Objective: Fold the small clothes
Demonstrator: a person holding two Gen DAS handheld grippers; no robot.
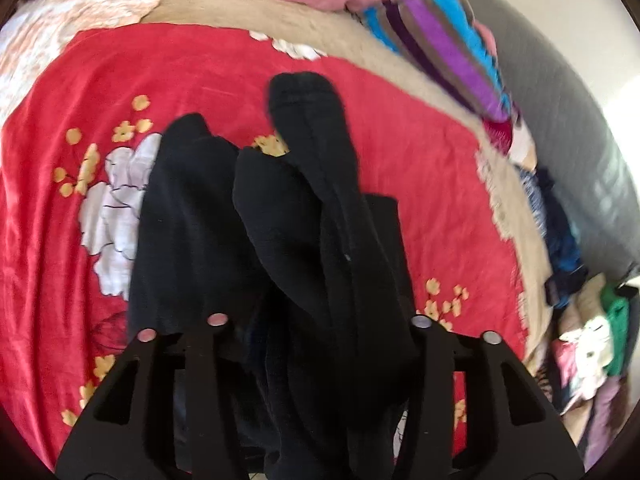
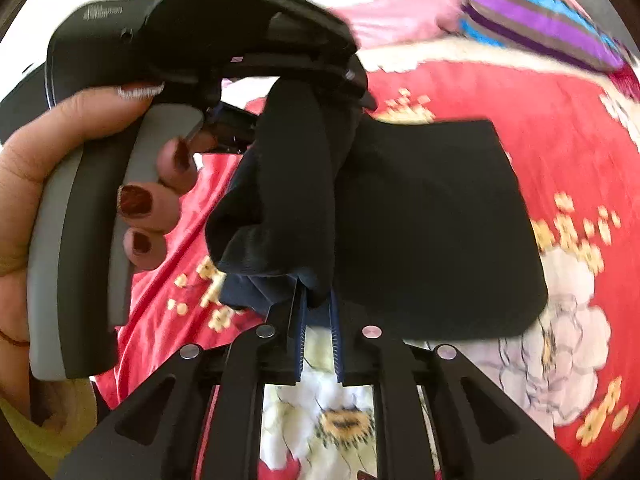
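Looking left first, I see a hand (image 2: 60,184) gripping the left gripper (image 2: 352,80); black cloth hides its fingertips, so I cannot tell its state. The soft black cloth garment (image 2: 432,224) hangs between both tools above the red floral blanket (image 2: 560,128). My right gripper (image 2: 318,316) pinches its lower edge tight.

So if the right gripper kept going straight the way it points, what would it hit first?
The black garment: the right gripper is already shut on its edge, and the cloth fills the view just ahead. Beyond that lie the left gripper and the red blanket, though depth is hard to judge.
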